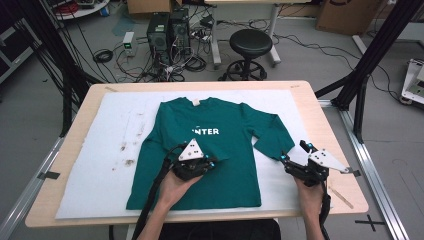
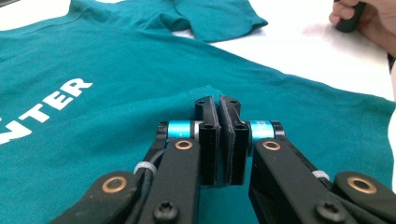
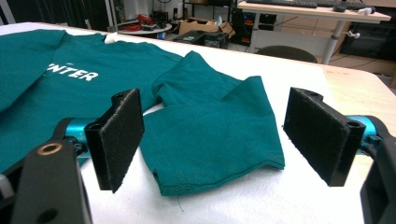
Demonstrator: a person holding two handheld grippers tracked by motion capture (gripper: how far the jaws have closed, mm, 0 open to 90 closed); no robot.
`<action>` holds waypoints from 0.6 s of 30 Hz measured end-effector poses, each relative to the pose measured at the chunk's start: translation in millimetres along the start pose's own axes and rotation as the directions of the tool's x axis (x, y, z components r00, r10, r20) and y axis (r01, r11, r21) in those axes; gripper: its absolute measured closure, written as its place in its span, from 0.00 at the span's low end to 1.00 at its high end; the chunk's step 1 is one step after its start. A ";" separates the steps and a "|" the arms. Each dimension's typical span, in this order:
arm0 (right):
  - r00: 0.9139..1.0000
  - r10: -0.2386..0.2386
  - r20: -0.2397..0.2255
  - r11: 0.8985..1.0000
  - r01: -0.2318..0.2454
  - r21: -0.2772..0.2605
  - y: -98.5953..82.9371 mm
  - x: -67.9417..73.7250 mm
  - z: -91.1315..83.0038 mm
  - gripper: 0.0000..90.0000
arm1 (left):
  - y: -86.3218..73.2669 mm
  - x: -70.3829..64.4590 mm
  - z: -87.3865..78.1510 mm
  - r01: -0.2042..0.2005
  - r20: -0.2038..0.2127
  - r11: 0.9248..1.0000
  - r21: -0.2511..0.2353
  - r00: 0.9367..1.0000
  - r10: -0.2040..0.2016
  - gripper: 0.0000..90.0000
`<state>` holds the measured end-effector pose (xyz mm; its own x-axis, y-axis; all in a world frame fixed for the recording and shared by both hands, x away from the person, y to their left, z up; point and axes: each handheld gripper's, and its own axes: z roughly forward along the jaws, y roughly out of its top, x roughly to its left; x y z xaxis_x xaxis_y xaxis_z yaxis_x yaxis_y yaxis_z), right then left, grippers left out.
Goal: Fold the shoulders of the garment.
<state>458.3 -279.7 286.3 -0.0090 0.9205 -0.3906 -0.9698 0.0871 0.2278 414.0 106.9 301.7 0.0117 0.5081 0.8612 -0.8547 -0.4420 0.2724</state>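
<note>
On the white padded mat [image 1: 95, 150] a teal knit shirt [image 1: 200, 145] lies flat, white letters across its chest. The left gripper [image 2: 219, 105] has its jaws pressed together, pinching a small fold of the shirt's front. The right gripper [image 3: 212, 140] is spread wide, felt-faced pads flanking the sleeve [image 3: 219, 140] hem.

The shirt's [image 1: 200, 150] left sleeve was folded under; its lettering [image 2: 42, 109] was cut off by the frame edge.
</note>
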 end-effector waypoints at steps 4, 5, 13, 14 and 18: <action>1.000 -0.001 0.000 1.000 0.001 0.001 0.1 0.0 0.2 0.23 | 1.6 -1.8 5.6 0.001 0.010 1.000 0.001 1.000 -0.001 0.96; 1.000 -0.004 -0.001 1.000 0.004 0.001 0.1 0.0 0.1 0.23 | 2.0 -3.7 9.5 -0.005 0.010 1.000 0.014 1.000 0.005 0.96; 1.000 -0.002 -0.001 1.000 0.002 0.001 0.1 0.1 0.1 0.23 | 0.9 -6.4 13.9 -0.018 0.009 0.999 0.042 1.000 0.017 0.95; 1.000 -0.004 -0.001 1.000 0.004 0.001 0.1 0.0 0.2 0.23 | 1.0 -6.7 13.6 -0.015 0.015 0.999 0.042 1.000 0.014 0.95; 1.000 -0.007 0.001 1.000 0.007 0.005 0.3 0.9 0.5 0.23 | 1.2 -5.9 14.3 0.001 0.038 0.999 0.041 0.999 -0.003 0.95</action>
<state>458.1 -278.6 286.5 -0.0019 0.9204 -0.3910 -0.9686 0.0956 0.2297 420.3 92.8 303.0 0.0335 0.4808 0.8762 -0.8324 -0.4717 0.2907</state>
